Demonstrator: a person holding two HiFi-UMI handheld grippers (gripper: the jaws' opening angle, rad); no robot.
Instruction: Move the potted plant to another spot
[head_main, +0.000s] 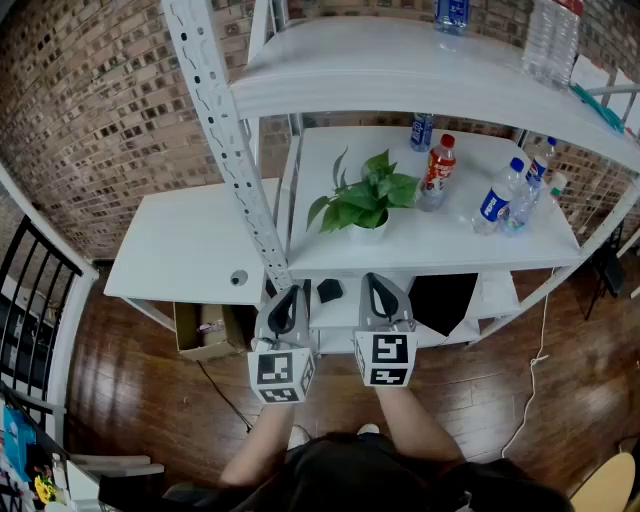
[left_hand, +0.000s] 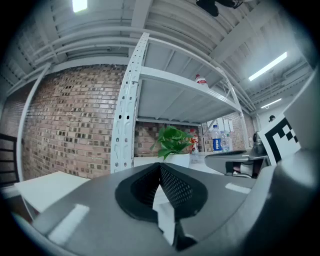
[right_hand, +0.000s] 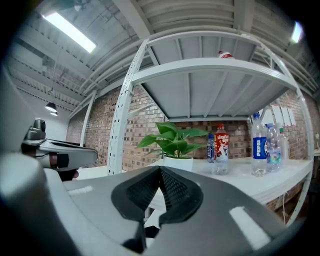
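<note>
The potted plant (head_main: 366, 196), green leaves in a small white pot, stands on the middle shelf (head_main: 330, 255) near its front left part. Both gripper views show it straight ahead, as a plant (left_hand: 173, 139) and a plant (right_hand: 173, 140) beyond the jaws. My left gripper (head_main: 285, 291) and right gripper (head_main: 376, 281) hang side by side in front of the shelf's front edge, short of the plant and below its level. Each points level at the shelf. The left gripper (left_hand: 160, 167) and the right gripper (right_hand: 160, 169) are both shut, with nothing between the pads.
A red-labelled bottle (head_main: 438, 166) and several water bottles (head_main: 498, 201) stand right of the plant. A perforated white upright (head_main: 230, 150) rises left of it. A low white table (head_main: 185, 245) lies further left, with a cardboard box (head_main: 205, 330) below. More bottles (head_main: 550, 35) stand on the top shelf.
</note>
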